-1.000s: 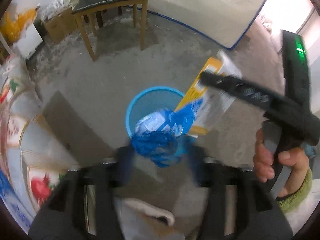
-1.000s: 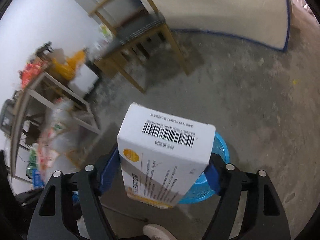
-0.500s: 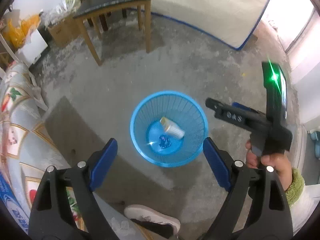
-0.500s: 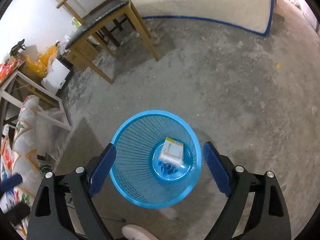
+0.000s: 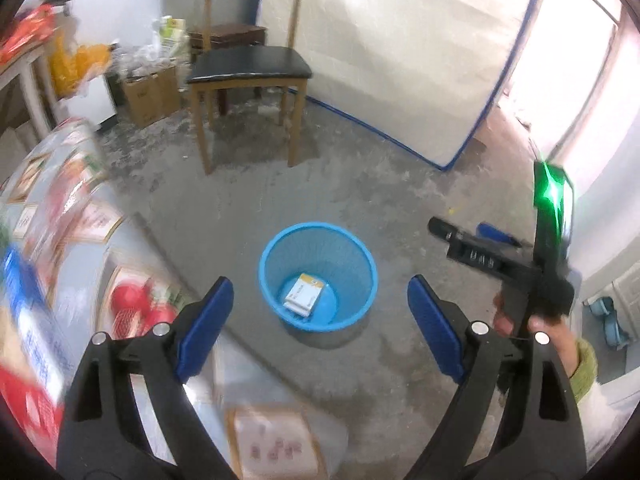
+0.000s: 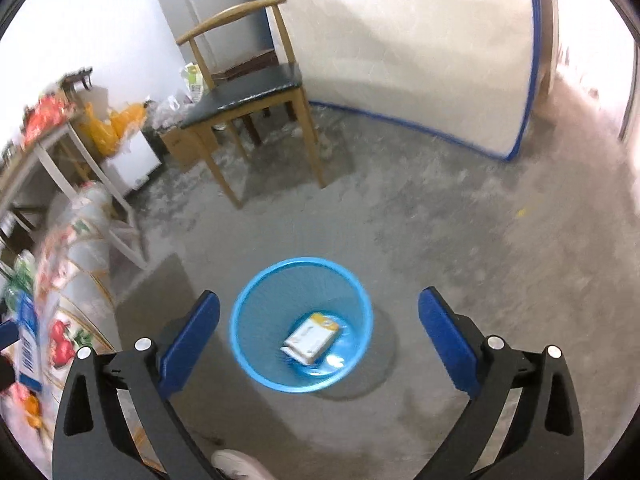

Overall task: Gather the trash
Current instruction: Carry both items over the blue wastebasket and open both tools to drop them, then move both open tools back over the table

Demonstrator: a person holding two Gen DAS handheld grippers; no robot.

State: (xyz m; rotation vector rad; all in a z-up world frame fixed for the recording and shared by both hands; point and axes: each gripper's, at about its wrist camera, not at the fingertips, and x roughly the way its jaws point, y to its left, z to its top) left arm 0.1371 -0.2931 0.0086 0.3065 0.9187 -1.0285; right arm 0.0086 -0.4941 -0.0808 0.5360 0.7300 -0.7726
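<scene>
Your left gripper [image 5: 320,316] and right gripper [image 6: 319,338] both gape wide with nothing held, above the concrete floor [image 6: 460,248]. Blue mesh bin [image 6: 300,322] stands on it near the chair [image 5: 248,68], white-and-yellow box [image 6: 311,338] flat inside.

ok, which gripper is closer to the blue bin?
Right, narrowly: the blue bin looks larger in its view. Right gripper and left gripper both hover open above it.
</scene>
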